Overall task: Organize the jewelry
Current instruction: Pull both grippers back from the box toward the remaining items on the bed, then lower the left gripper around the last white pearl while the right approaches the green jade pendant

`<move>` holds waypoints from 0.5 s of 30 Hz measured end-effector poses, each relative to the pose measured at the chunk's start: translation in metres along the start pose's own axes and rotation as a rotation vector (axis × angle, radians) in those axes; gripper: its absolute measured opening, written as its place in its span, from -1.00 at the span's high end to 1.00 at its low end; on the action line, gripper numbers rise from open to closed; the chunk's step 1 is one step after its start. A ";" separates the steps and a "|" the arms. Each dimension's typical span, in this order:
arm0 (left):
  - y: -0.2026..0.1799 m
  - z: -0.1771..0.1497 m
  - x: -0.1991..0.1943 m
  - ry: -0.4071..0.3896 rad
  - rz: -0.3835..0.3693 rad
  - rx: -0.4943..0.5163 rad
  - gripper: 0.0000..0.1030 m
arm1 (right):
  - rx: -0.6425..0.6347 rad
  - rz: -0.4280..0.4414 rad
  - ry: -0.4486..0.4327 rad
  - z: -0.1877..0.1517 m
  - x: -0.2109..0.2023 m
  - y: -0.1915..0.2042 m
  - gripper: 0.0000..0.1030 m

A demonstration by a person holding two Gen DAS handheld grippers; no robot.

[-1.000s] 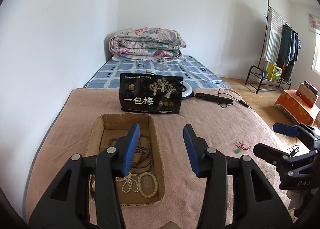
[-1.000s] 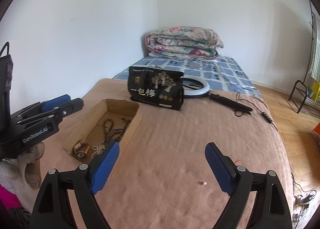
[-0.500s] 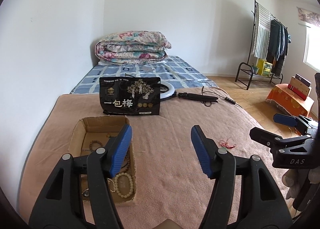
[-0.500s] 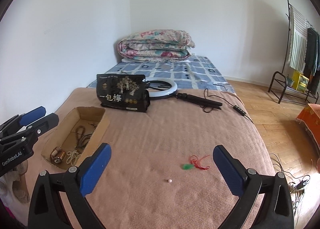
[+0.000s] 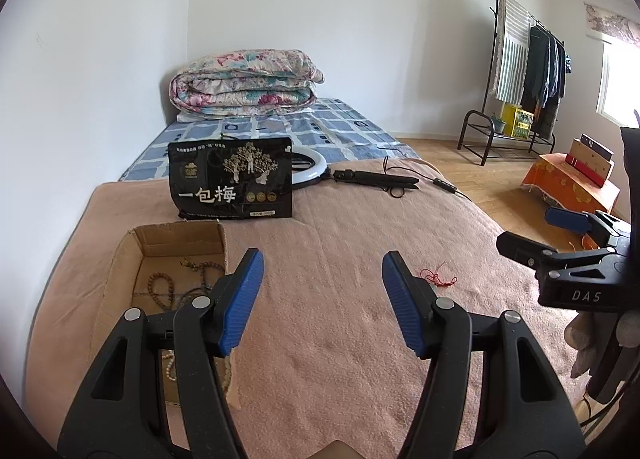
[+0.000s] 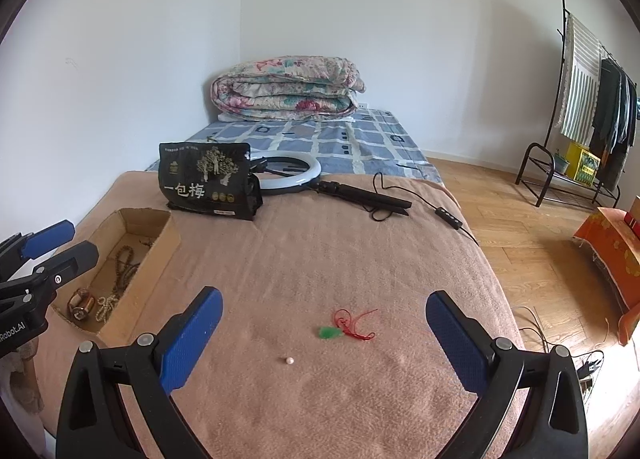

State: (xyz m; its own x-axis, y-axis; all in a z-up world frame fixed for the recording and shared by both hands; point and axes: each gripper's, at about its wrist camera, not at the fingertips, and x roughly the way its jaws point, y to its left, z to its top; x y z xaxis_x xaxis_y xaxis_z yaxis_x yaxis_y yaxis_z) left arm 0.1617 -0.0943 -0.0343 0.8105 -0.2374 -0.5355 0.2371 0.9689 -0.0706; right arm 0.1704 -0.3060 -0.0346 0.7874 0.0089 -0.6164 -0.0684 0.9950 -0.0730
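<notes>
A green pendant on a red cord lies on the pink blanket, with a single loose pearl just in front of it. My right gripper is open and empty, held above them. The red cord also shows in the left wrist view. A cardboard box at the left holds several bead strings and a bracelet; it also shows in the left wrist view. My left gripper is open and empty, to the right of the box.
A black snack bag stands behind the box. A ring light with its folded stand and cable lies behind it. A folded quilt sits at the bed's head. The bed's right edge drops to wooden floor.
Both grippers have swung right and pulled back. The left one left the box and opened wider. The pendant and pearl came into the right wrist view, now between its fingers.
</notes>
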 end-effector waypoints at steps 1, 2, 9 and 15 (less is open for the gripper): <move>-0.001 -0.001 0.004 0.010 -0.002 -0.002 -0.23 | 0.003 -0.002 0.004 0.000 0.002 -0.004 -1.00; -0.002 -0.003 0.007 0.017 -0.004 -0.002 -0.23 | 0.007 -0.007 0.007 0.000 0.004 -0.008 -1.00; -0.016 -0.017 0.034 0.084 -0.047 -0.009 -0.23 | 0.069 -0.017 0.041 -0.005 0.021 -0.045 -1.00; -0.036 -0.032 0.056 0.140 -0.102 0.000 -0.23 | 0.114 0.013 0.082 -0.014 0.038 -0.068 -0.99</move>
State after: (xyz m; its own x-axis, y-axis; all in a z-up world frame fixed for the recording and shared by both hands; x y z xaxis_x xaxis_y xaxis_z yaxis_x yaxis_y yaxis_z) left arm 0.1812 -0.1401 -0.0883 0.6996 -0.3227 -0.6375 0.3147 0.9402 -0.1305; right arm 0.1965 -0.3744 -0.0647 0.7340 0.0181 -0.6789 -0.0044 0.9998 0.0219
